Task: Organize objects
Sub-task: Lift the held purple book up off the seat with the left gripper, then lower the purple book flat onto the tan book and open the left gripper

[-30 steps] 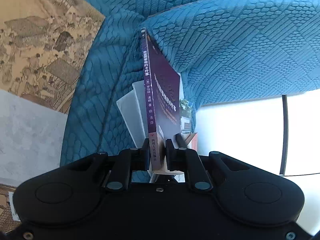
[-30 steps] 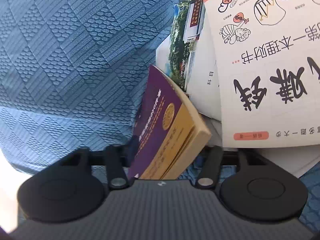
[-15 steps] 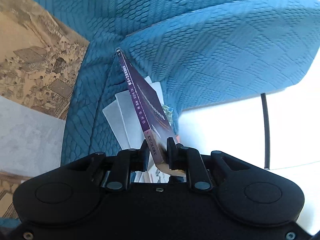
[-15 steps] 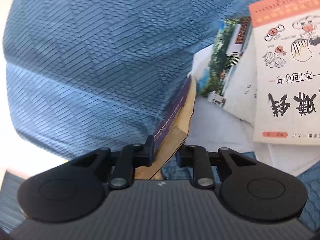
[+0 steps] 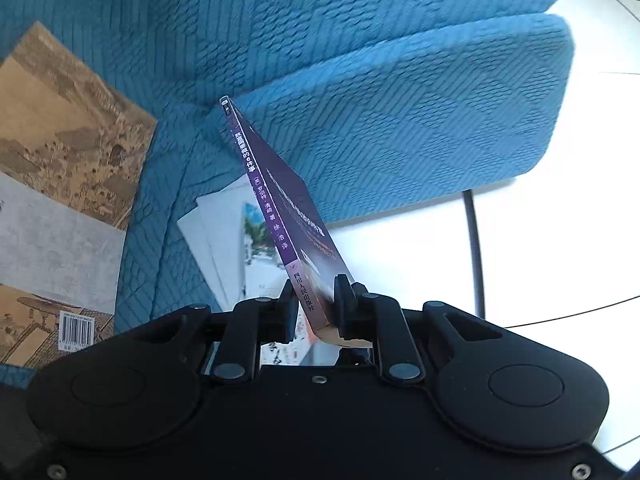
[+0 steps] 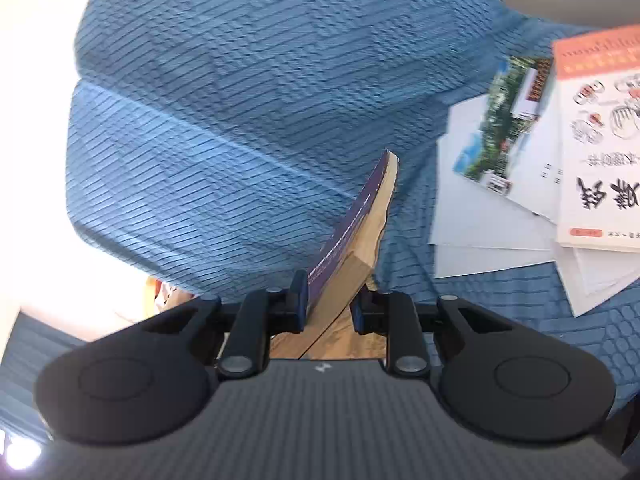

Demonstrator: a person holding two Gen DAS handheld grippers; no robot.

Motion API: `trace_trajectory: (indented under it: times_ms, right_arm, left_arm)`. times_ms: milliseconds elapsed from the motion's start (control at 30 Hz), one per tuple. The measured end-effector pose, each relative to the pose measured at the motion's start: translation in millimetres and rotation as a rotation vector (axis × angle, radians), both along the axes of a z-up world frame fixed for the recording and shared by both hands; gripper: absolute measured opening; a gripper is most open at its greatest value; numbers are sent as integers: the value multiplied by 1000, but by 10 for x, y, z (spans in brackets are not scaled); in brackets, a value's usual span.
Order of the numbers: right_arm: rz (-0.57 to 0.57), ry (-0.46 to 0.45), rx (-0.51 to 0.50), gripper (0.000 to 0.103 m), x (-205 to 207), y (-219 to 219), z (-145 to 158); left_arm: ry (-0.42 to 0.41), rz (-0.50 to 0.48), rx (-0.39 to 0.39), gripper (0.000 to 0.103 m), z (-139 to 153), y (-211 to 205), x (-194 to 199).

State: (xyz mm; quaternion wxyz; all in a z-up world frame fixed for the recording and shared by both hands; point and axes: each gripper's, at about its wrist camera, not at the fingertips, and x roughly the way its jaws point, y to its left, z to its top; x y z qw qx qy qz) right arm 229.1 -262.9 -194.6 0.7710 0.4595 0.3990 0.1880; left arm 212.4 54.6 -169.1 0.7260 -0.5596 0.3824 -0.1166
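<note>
Both tongs grip the same purple paperback: the left gripper (image 5: 314, 300) has its jaws pressed on the near end of the spine and back cover, and the right gripper (image 6: 330, 304) has its jaws closed across the near corner of the page block, though motion blur in the right wrist view makes the right-hand pad's contact hard to confirm. The purple book (image 5: 280, 208) is held off the seat, tilted so that its far end leans to the left in the left wrist view and to the right in the right wrist view. Its spine is deep violet with white Chinese characters running along it and a paler band at the near end bearing a small red emblem; the cover is dark purple with fine print too small to read. From the right wrist view the book (image 6: 352, 236) shows its tan, yellowed page edges, slightly bowed. Behind it rises the blue textured sofa (image 5: 400, 120), its cushion and back covered in a woven chevron pattern. On the seat, to the right, lie white papers (image 6: 480, 236), a brochure with a green landscape photo (image 6: 500, 136), and an orange-and-white cartoon book (image 6: 600, 140). At the left in the left wrist view sits a large book with an old painted scene (image 5: 68, 152) and a barcode. White floor (image 5: 560, 240) shows beyond the sofa.
</note>
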Motion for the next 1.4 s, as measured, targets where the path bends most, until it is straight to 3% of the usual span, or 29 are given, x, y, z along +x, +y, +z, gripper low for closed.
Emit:
trace_trajectory:
  times_ms: [300,567,1100,1400]
  right_arm:
    - [80,-31,-38,26,-63,251,556]
    - [127,-24,-25,26,-145,510,686]
    - [224,25,-85,26,-230,948,214]
    - [278,34,-154,27,-324,1130,-185]
  left_arm:
    - [-31,17,6,18,477,318,-270]
    - [-37,24,33,19,565,604,-497]
    - [65,44,32,19,-22,925,-714]
    - [101,27,127,21,-341,952,-815]
